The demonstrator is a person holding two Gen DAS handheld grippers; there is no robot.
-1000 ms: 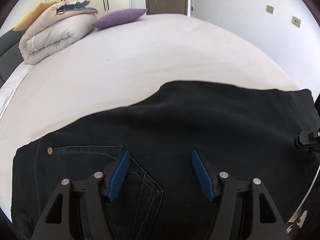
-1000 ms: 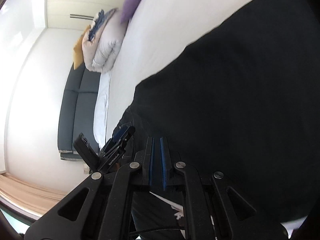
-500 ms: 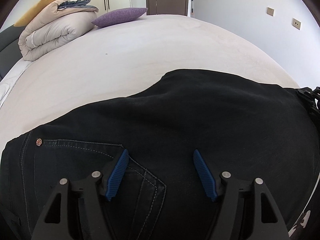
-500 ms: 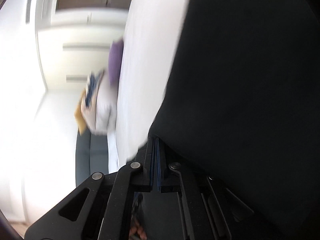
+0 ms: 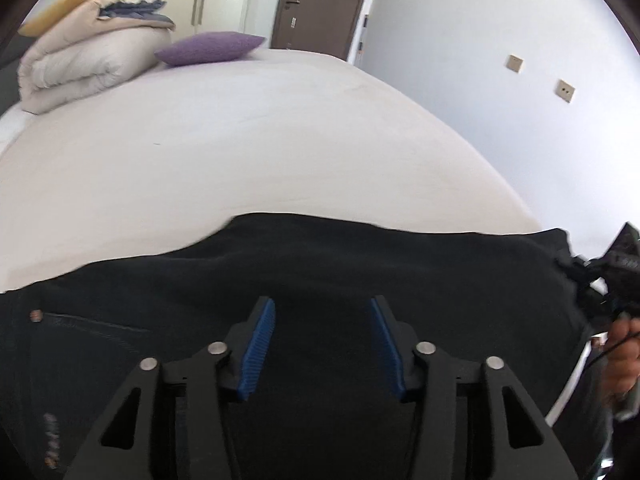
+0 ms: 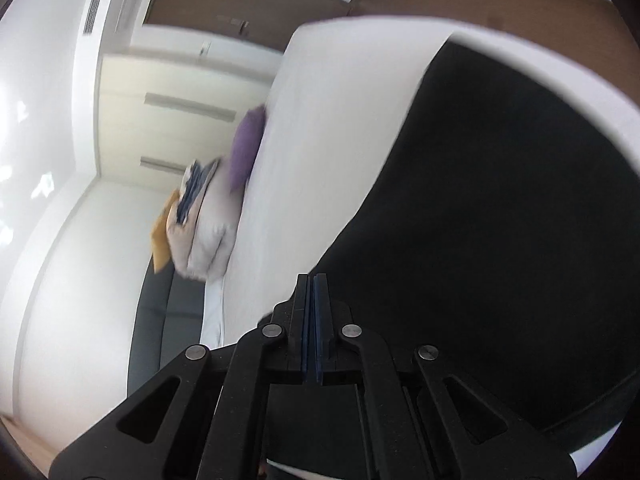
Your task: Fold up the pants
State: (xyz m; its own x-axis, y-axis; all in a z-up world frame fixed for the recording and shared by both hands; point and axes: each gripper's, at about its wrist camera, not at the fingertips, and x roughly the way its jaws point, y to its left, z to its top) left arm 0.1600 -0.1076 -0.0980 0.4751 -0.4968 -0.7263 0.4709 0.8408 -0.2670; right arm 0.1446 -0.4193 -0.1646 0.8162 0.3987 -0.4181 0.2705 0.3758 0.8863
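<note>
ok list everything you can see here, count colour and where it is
pants: one, black, spread across the near end of the bed
bed: one, white sheet, fills the middle
duvet: one, cream, folded at the far left of the bed
cushion: one, purple, beside the duvet
pillow: one, mustard, behind the duvet
door: one, brown, far wall
wall sockets: two, beige, right wall
left gripper: blue pads apart over the pants, jaws just closing
right gripper: shut at the pants' edge
hand: one, right edge

White bed [image 5: 248, 152] — folded duvet [image 5: 80, 68], purple pillow [image 5: 210, 48]; brown door [image 5: 320, 0], perhaps shut.
</note>
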